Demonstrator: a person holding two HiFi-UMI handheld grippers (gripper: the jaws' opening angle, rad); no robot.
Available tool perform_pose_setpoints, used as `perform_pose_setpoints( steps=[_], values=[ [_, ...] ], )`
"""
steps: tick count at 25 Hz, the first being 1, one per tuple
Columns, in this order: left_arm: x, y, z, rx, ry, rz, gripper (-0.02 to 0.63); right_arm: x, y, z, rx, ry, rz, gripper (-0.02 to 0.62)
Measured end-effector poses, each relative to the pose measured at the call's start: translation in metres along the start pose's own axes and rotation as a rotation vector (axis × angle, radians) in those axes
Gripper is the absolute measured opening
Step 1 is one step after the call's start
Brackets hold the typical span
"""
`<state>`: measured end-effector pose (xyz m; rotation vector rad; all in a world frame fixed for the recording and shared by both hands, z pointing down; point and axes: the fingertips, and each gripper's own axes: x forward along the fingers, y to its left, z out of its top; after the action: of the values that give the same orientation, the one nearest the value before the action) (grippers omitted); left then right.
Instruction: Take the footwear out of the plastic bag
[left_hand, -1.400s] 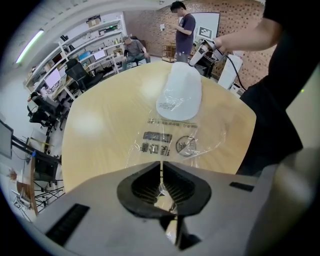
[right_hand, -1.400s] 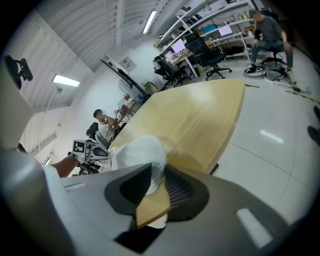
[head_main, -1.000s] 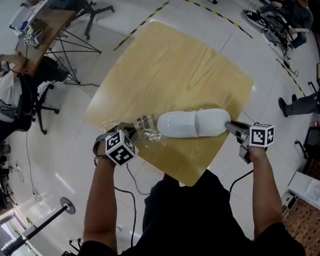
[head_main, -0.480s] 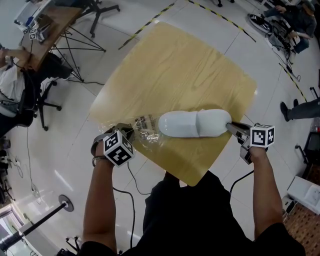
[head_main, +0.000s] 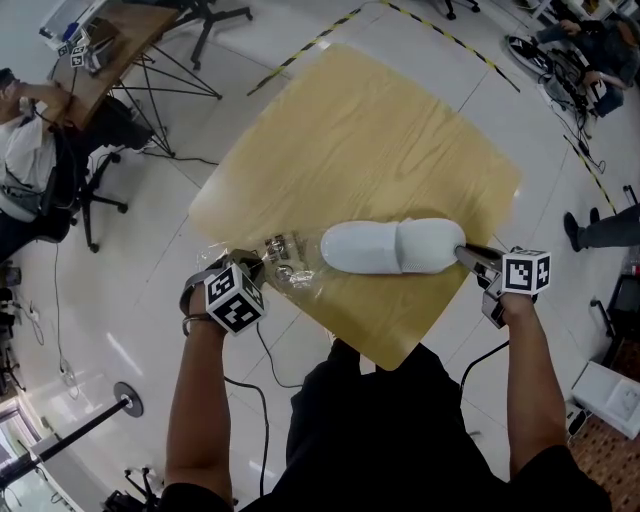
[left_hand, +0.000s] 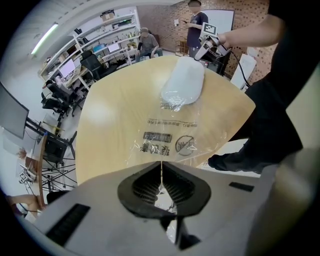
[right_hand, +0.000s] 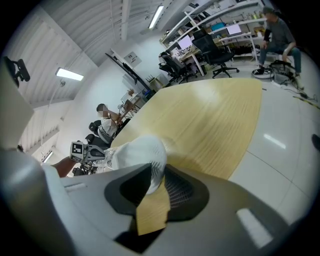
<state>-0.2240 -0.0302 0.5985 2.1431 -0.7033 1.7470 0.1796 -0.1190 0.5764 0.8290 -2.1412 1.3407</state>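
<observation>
A white slipper lies across the near part of the wooden table. Its left end meets the crumpled end of a clear printed plastic bag. My left gripper is shut on the bag's near edge at the table's left corner. In the left gripper view the bag runs flat from my jaws to the slipper. My right gripper is shut on the slipper's right end. In the right gripper view the slipper sits between the pads of that gripper.
The table's edge runs close to both grippers, with white floor beyond. A desk with office chairs stands at the far left. People sit at the far right. Black and yellow tape marks the floor behind the table.
Both grippers, the bag and the slipper keep their places. Only the head view has shifted slightly.
</observation>
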Motion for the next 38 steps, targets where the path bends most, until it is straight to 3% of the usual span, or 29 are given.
perform_pose_setpoints(
  steps=[14, 22, 25, 29, 38],
  values=[
    [-0.013, 0.015, -0.042, -0.097, 0.036, 0.073, 0.014, 0.000, 0.000, 0.000, -0.016, 0.011, -0.012, 0.087],
    [-0.048, 0.067, -0.063, -0.222, 0.023, 0.235, 0.009, 0.001, 0.003, 0.000, -0.026, 0.010, -0.010, 0.087],
    [-0.062, 0.090, -0.044, -0.227, -0.016, 0.288, 0.008, 0.003, 0.007, 0.000, -0.026, 0.009, 0.000, 0.086],
    [-0.064, 0.110, 0.007, -0.165, -0.072, 0.310, 0.008, 0.009, 0.010, -0.001, -0.023, 0.002, 0.011, 0.086],
    [-0.046, 0.104, 0.162, -0.032, -0.216, 0.246, 0.008, 0.006, 0.014, -0.004, -0.010, -0.020, 0.030, 0.086]
  ],
)
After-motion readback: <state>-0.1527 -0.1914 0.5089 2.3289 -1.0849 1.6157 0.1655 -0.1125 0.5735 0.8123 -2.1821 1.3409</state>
